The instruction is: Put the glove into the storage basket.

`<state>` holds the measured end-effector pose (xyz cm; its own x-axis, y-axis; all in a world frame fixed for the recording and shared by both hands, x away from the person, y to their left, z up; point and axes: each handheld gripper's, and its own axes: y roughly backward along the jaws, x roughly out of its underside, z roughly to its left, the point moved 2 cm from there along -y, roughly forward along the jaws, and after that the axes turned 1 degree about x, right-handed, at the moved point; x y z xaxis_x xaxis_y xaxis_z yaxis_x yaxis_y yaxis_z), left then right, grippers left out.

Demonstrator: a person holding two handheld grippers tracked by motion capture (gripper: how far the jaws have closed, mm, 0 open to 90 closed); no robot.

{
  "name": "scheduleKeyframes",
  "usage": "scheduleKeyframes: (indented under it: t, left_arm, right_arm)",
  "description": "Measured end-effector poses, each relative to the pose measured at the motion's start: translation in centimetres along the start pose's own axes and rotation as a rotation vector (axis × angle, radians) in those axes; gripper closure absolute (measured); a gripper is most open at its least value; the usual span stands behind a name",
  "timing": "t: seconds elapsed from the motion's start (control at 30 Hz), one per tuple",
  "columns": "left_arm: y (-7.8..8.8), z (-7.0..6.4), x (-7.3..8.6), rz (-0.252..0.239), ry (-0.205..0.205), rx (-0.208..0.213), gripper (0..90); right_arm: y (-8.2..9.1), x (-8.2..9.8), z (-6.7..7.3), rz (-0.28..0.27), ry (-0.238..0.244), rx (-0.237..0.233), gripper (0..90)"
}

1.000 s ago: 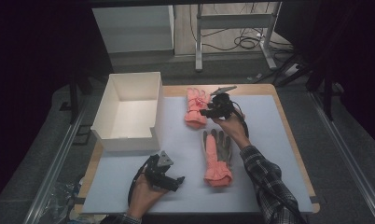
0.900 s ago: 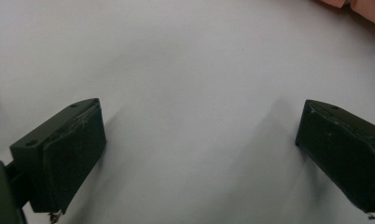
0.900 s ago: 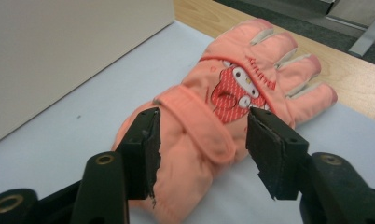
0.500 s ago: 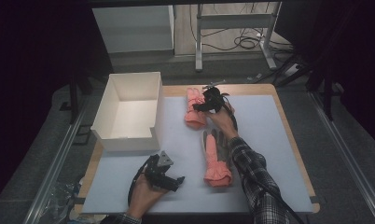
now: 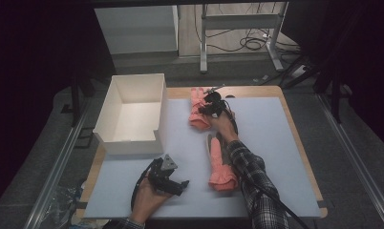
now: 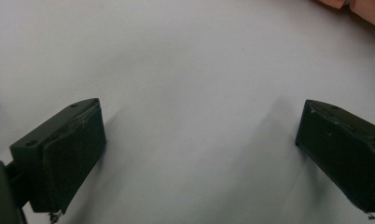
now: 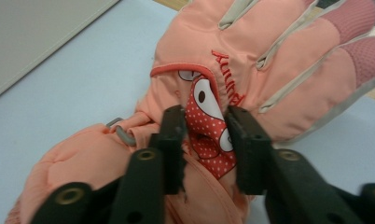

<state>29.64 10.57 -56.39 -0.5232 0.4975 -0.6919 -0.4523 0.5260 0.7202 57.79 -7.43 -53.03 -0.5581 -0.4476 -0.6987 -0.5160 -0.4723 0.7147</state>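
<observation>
Far glove (image 7: 251, 70) — pinched by closing right hand-held gripper (image 7: 205, 140) — white box (image 5: 133, 114) beside; left hand-held gripper (image 6: 199, 154) open.

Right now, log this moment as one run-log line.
right gripper: jaws just closing, pinching far pink glove | left gripper: open, over mat | near glove: untouched | box: empty

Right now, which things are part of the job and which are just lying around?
Part of the job:
- far pink glove, its fabric pinched by the right gripper, whose jaws have just been closing
- near pink glove
- white box, probably

Lying about:
- left gripper, open over bare table mat
- floor cables
</observation>
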Motion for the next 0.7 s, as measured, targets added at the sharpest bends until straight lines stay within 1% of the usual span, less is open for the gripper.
scheduleKeyframes:
  t: [0.1,0.17,0.23,0.37,0.5,0.6,0.7]
  left_arm:
    - [0.0,0.0,0.0,0.0,0.0,0.0,1.4]
    - [0.0,0.0,0.0,0.0,0.0,0.0,1.4]
    - [0.0,0.0,0.0,0.0,0.0,0.0,1.4]
    - [0.0,0.0,0.0,0.0,0.0,0.0,1.4]
    - [0.0,0.0,0.0,0.0,0.0,0.0,1.4]
    - [0.0,0.0,0.0,0.0,0.0,0.0,1.4]
    - [0.0,0.0,0.0,0.0,0.0,0.0,1.4]
  right_arm:
    - [0.3,-0.1,0.2,0.005,0.013,0.016,80.6]
    - [0.5,-0.2,0.3,0.007,0.019,0.023,82.9]
    - [0.7,-0.3,0.3,0.008,0.015,0.021,83.7]
    - [1.4,-0.4,-0.1,-0.019,-0.02,-0.014,84.4]
    - [2.4,-0.5,-0.3,-0.038,-0.025,-0.043,84.6]
    - [3.5,-0.8,-0.3,-0.065,-0.031,-0.072,84.6]
    - [4.8,-1.2,-0.1,-0.077,-0.031,-0.103,84.6]
